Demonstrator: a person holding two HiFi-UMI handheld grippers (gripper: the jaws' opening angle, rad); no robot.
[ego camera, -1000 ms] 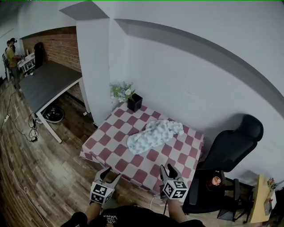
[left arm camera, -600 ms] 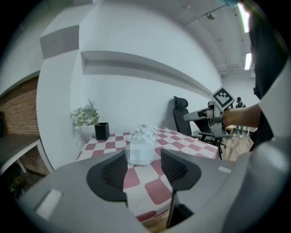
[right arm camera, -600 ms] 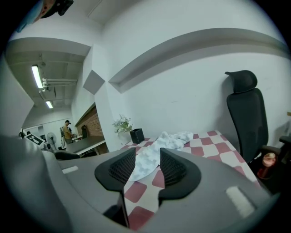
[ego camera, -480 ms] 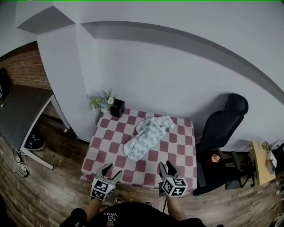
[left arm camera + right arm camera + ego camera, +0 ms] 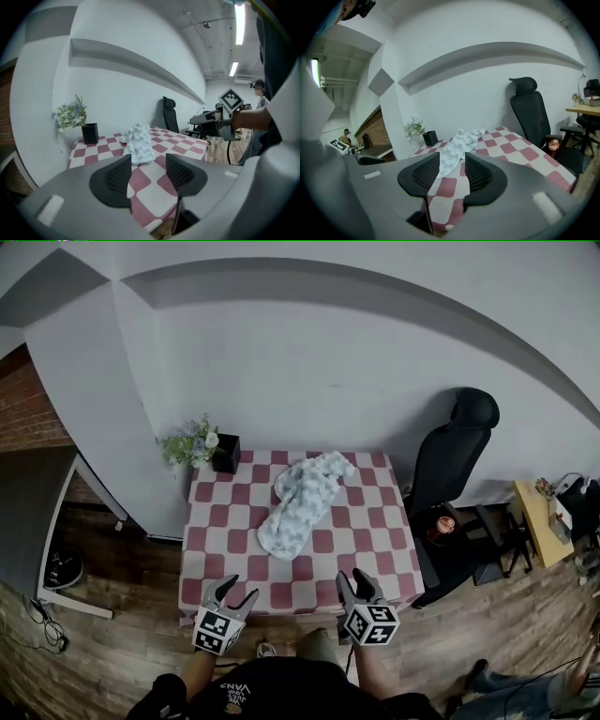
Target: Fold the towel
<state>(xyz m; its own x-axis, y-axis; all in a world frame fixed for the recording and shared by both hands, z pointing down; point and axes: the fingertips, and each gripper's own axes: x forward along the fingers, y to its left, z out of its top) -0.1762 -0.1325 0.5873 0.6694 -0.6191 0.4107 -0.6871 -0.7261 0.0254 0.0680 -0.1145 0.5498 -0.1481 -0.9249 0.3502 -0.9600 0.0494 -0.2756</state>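
Note:
A crumpled pale blue-white towel [image 5: 300, 502] lies in a long heap across the middle of a red-and-white checked table [image 5: 375, 540]. It also shows beyond the jaws as the towel [image 5: 137, 143] in the left gripper view and the towel [image 5: 457, 147] in the right gripper view. My left gripper [image 5: 236, 593] hovers at the table's near edge, left of centre, open and empty. My right gripper [image 5: 353, 582] hovers at the near edge further right, also open with nothing between its jaws. Both are well short of the towel.
A black pot with pale flowers [image 5: 208, 448] stands on the table's far left corner. A black office chair [image 5: 455, 456] stands right of the table against the white wall. A small side table [image 5: 536, 514] is at far right. Wood floor surrounds the table.
The view has swung left to right, so the table now sits centred and square ahead. Both grippers stay open at the near edge; the towel has not moved.

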